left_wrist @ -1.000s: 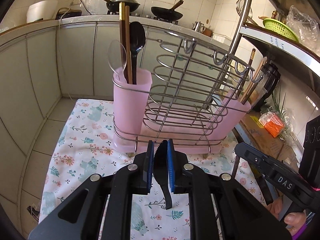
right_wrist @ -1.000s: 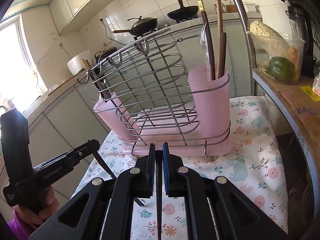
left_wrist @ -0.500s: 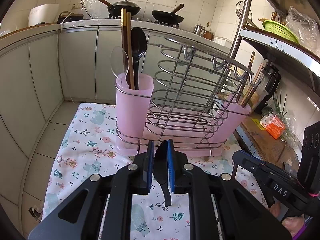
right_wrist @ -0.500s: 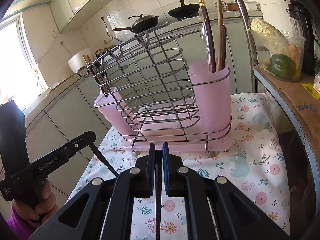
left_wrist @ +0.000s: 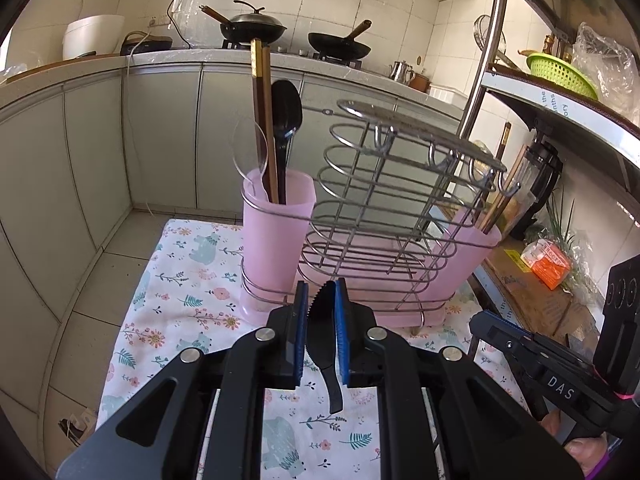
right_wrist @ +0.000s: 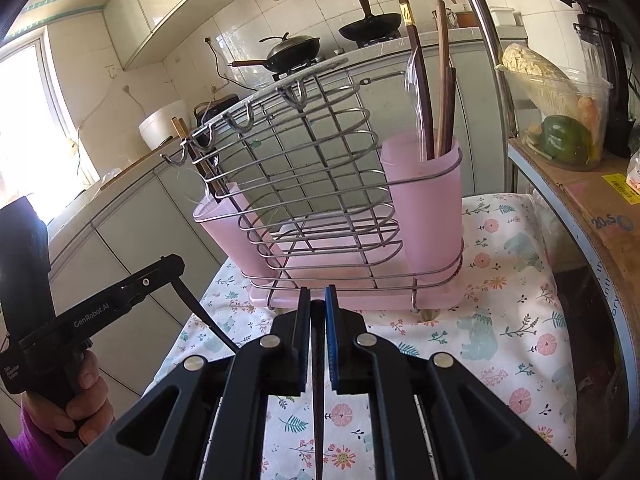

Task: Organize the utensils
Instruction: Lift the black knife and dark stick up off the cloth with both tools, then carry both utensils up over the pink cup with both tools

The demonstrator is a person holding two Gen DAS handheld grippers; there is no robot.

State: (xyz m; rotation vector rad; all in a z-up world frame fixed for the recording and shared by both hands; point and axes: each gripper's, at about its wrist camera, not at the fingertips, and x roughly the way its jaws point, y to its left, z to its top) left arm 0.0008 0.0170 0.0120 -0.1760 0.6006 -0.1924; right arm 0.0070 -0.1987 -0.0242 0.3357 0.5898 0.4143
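A wire utensil rack (left_wrist: 384, 216) with a pink cup at each end stands on a floral cloth (left_wrist: 188, 304). The near cup (left_wrist: 276, 236) holds chopsticks, a black spoon (left_wrist: 285, 112) and a clear spoon. The far cup (left_wrist: 476, 248) holds chopsticks. My left gripper (left_wrist: 321, 312) is shut on a black serrated plastic knife (left_wrist: 324, 344), just in front of the rack. My right gripper (right_wrist: 317, 320) is shut on a thin dark utensil (right_wrist: 318, 384) seen edge-on, in front of the rack (right_wrist: 320, 200). The left gripper with the knife (right_wrist: 200, 308) also shows in the right wrist view.
A metal shelf unit (left_wrist: 560, 92) with a green basket stands right of the rack. A cardboard box (right_wrist: 592, 200) with a tub of vegetables sits beside the cloth. Kitchen cabinets and a counter with woks (left_wrist: 252, 30) lie behind.
Both grippers have drawn back and risen a little from the rack, so it looks smaller and lower. Both still hold their utensils.
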